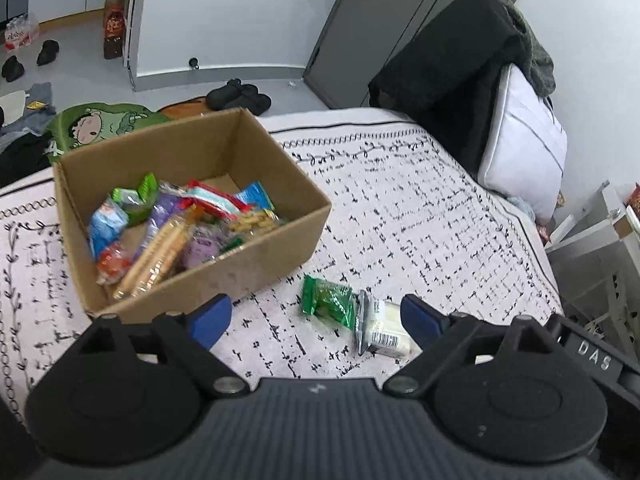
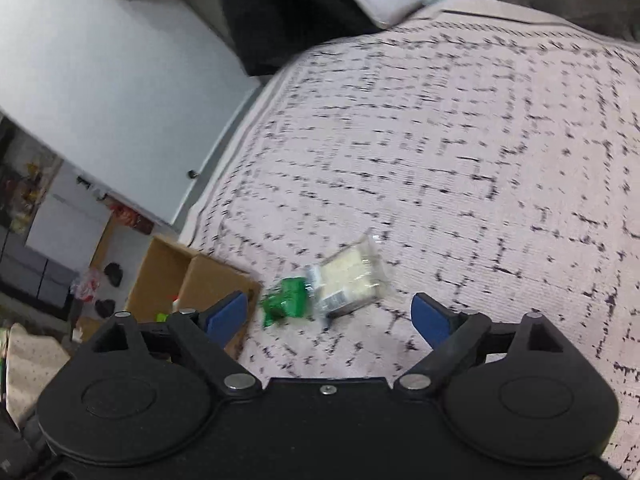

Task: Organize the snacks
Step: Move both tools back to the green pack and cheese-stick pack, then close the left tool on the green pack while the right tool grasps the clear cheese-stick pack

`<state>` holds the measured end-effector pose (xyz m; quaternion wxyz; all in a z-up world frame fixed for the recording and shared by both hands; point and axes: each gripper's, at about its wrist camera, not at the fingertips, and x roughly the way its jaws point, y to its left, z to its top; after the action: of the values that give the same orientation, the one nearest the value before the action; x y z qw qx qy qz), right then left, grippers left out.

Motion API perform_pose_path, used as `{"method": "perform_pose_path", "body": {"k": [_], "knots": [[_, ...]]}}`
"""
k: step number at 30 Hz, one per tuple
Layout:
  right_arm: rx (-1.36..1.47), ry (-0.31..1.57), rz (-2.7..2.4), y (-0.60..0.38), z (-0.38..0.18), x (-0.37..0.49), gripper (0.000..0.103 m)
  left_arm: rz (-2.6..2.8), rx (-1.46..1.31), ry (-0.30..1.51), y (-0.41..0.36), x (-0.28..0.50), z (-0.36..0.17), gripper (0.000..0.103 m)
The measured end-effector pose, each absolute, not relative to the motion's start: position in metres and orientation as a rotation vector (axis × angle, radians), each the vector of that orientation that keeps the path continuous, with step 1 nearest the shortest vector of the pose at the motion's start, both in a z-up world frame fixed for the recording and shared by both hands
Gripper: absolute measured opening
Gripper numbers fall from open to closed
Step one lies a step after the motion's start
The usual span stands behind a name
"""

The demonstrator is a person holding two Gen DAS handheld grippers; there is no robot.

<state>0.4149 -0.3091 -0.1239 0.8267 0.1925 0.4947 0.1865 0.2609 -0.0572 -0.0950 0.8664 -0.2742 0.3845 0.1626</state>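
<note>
Left wrist view: the left gripper (image 1: 316, 318) hangs over the patterned bed cover (image 1: 420, 208), jaws spread wide with nothing between the blue pads. A cardboard box (image 1: 256, 252) stands on the cover toward its far left edge, open-topped and already holding a heap of wrapped snacks, among them a long biscuit pack (image 1: 154, 258). Two snacks lie loose on the cover just beside the box's near right corner: a green packet (image 1: 328, 296) and a clear packet of pale squares (image 1: 384, 328), touching each other. The clear packet sits just ahead of the right-hand pad. A pillow (image 1: 524, 152) and dark clothing lie at the head of the bed.

Right wrist view: the picture is motion-blurred. The right gripper (image 2: 330, 316) also has its jaws spread and empty. The same green packet (image 2: 286, 304) and clear packet (image 2: 352, 276) lie just ahead of the gripper, roughly between the pads' lines. The box's corner (image 2: 212, 280) shows at the left.

Assessment: the step in hand appears to be the approach to the last two loose snacks; the sorting looks nearly complete. The next move calls for one gripper lowering onto a single packet, closing across its narrow width, without dragging its neighbour. Thin, slippery wrappers may slide out on the soft cover.
</note>
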Motion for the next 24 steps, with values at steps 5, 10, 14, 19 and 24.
{"method": "perform_pose_path", "body": {"k": [5,10,14,19,24], "knots": [[0.459,1.053,0.39,-0.317,-0.13,0.422,0.089,0.332,-0.576,0.828,-0.062,0.274,-0.117,0.078],[0.475,1.07,0.392,-0.317,-0.138,0.429,0.088,0.322,-0.543,0.846,-0.071,0.29,-0.136,0.072],[0.48,1.095,0.369,-0.315,-0.147,0.436,0.088,0.317,-0.539,0.866,-0.073,0.303,-0.153,0.068],[0.475,1.115,0.36,-0.31,-0.156,0.442,0.088,0.337,-0.521,0.874,-0.073,0.319,-0.166,0.067],[0.451,1.133,0.361,-0.301,-0.164,0.45,0.088,0.347,-0.507,0.892,-0.073,0.334,-0.179,0.067]]}}
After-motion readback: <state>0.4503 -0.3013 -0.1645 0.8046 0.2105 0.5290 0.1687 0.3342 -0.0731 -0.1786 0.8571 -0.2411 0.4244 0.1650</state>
